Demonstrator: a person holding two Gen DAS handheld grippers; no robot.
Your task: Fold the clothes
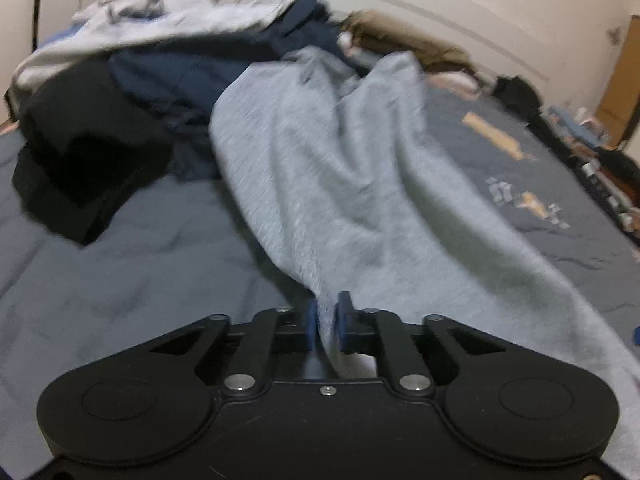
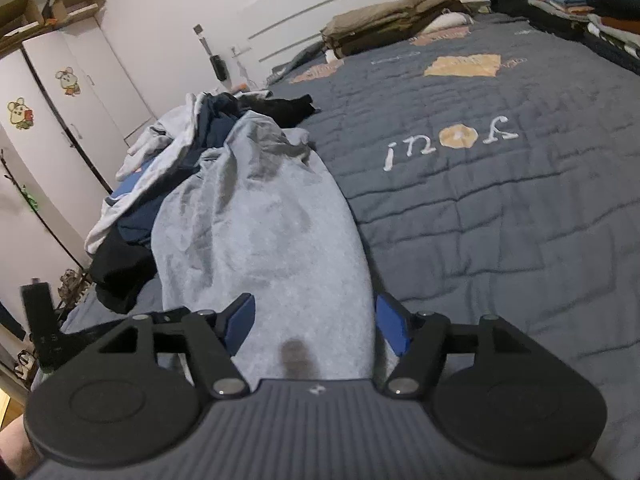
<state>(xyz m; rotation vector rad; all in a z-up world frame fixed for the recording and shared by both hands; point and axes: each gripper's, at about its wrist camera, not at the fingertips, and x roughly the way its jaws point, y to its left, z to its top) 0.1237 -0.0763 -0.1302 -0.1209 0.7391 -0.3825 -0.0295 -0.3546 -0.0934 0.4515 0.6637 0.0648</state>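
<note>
A light grey garment (image 1: 320,160) lies stretched along the blue-grey quilt (image 1: 100,280), running from the clothes pile toward me. My left gripper (image 1: 326,320) is shut on its near edge, with the cloth pinched between the blue pads. In the right wrist view the same grey garment (image 2: 260,220) runs toward my right gripper (image 2: 316,320). That gripper stands open, the cloth's near end lying between its fingers. A dark spot marks the cloth close to the gripper body.
A heap of navy, black and pale grey clothes (image 1: 120,80) sits at the garment's far end. Folded stacks (image 2: 580,4) line the bed's far right edge, and brown bedding (image 2: 392,16) lies at the head. A white wardrobe (image 2: 68,92) stands left of the bed.
</note>
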